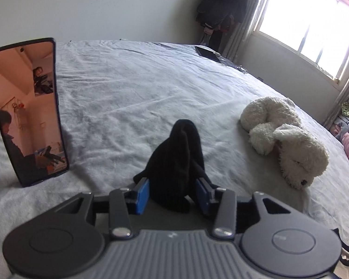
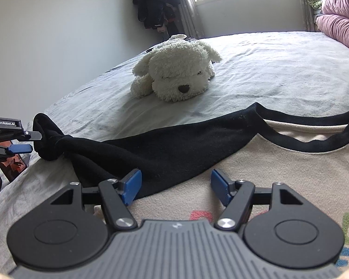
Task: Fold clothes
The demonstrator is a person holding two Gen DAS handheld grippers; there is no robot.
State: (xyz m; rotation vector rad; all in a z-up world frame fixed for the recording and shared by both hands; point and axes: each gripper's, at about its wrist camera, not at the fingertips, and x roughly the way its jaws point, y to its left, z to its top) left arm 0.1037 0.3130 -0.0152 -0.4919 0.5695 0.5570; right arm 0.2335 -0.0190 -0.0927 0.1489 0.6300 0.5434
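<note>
Black sleeve (image 1: pixel 176 160) of the cream sweatshirt (image 2: pixel 279 174) is pinched at its cuff by the left gripper (image 1: pixel 172 191), stretched out across the bed (image 1: pixel 132 97). Right gripper (image 2: pixel 176 189) is held apart, empty, over the sweatshirt's chest.

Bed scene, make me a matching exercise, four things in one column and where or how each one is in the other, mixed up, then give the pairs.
Things:
1. black sleeve
2. plush dog
3. phone
4. right gripper

States:
A. standing upright on the sheet
B. open above the cream shirt front
C. bunched end between the left gripper's blue pads
D. lying on the bed beyond the shirt

Pairs: 1-C, 2-D, 3-A, 4-B
</note>
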